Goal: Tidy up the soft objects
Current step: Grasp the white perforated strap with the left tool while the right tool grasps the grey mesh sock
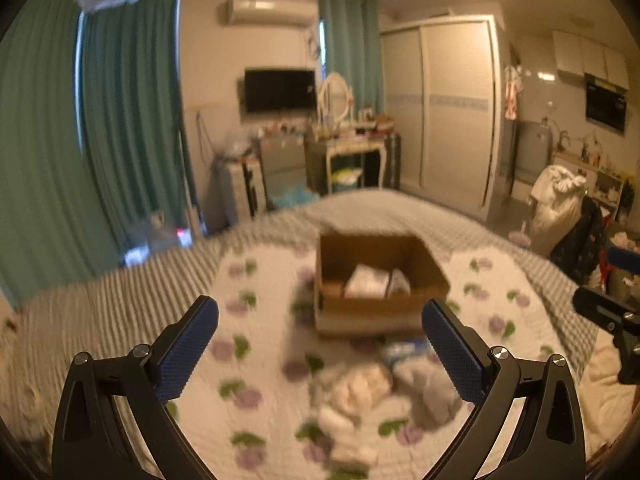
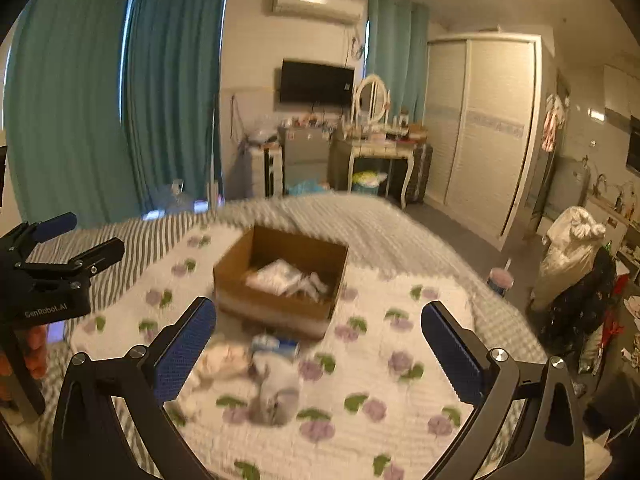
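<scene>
Both grippers hang empty over the bed (image 2: 400, 224), jaws wide apart on my left gripper (image 1: 320, 344) and my right gripper (image 2: 319, 344) alike. The soft pile (image 1: 360, 392) lies on the flowered quilt (image 1: 264, 280), just this side of the cardboard box (image 1: 376, 280). It sits straight ahead and below my left, so I judge left nearer; the grey piece (image 2: 276, 392) runs lengthwise away from me.
</scene>
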The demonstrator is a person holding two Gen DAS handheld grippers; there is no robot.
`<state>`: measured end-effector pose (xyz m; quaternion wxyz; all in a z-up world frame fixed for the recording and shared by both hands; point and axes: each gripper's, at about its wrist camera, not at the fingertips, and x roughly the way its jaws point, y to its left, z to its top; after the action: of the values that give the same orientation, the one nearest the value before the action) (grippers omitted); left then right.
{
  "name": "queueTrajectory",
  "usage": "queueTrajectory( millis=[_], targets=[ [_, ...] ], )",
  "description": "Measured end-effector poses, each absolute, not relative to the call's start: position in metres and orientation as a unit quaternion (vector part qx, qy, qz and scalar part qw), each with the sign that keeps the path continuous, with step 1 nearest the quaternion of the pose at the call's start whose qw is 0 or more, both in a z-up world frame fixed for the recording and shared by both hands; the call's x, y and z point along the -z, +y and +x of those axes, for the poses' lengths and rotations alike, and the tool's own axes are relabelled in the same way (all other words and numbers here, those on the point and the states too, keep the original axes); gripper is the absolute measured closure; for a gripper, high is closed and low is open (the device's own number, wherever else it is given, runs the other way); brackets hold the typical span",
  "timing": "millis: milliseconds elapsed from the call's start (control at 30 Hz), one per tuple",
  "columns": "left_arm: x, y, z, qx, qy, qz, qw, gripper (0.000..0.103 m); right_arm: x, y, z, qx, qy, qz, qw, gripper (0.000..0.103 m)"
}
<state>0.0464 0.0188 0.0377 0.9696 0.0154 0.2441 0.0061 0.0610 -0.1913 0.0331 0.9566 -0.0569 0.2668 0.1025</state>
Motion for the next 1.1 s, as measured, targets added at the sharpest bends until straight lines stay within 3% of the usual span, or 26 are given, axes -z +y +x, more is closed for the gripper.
queueTrajectory(
  millis=[367, 600, 667, 767, 900, 933, 967, 1100],
  targets=[
    [0.103, 0.006, 0.058, -0.005, 0.383, -0.022, 0.924, 0.002, 0.111, -0.180, 0.111, -0.099, 0.393, -0.020, 0.914, 0.000],
    [0.150, 0.000, 0.053, 0.022, 0.437, -0.029, 0.899, 0.002, 0.157, -0.173, 0.126, -0.103, 0.422, -0.008, 0.901, 0.009],
    [0.160, -0.001, 0.054, 0.022, 0.449, -0.024, 0.893, 0.007, 0.165, -0.171, 0.131, -0.100, 0.428, -0.009, 0.898, 0.012],
    [0.170, 0.001, 0.061, 0.031, 0.464, -0.037, 0.885, 0.019, 0.176, -0.170, 0.136, -0.098, 0.439, -0.006, 0.893, 0.020],
    [0.171, -0.002, 0.065, 0.049, 0.459, -0.035, 0.886, 0.045, 0.183, -0.172, 0.138, -0.107, 0.441, 0.009, 0.891, 0.044],
    [0.171, -0.002, 0.066, 0.050, 0.459, -0.032, 0.887, 0.045, 0.183, -0.173, 0.138, -0.112, 0.439, 0.015, 0.891, 0.058],
    [0.170, -0.004, 0.066, 0.052, 0.458, -0.028, 0.887, 0.045, 0.182, -0.174, 0.137, -0.112, 0.436, 0.021, 0.893, 0.062],
    [0.168, -0.005, 0.068, 0.057, 0.463, -0.026, 0.884, 0.047, 0.180, -0.174, 0.129, -0.108, 0.426, 0.034, 0.898, 0.067]
  ],
)
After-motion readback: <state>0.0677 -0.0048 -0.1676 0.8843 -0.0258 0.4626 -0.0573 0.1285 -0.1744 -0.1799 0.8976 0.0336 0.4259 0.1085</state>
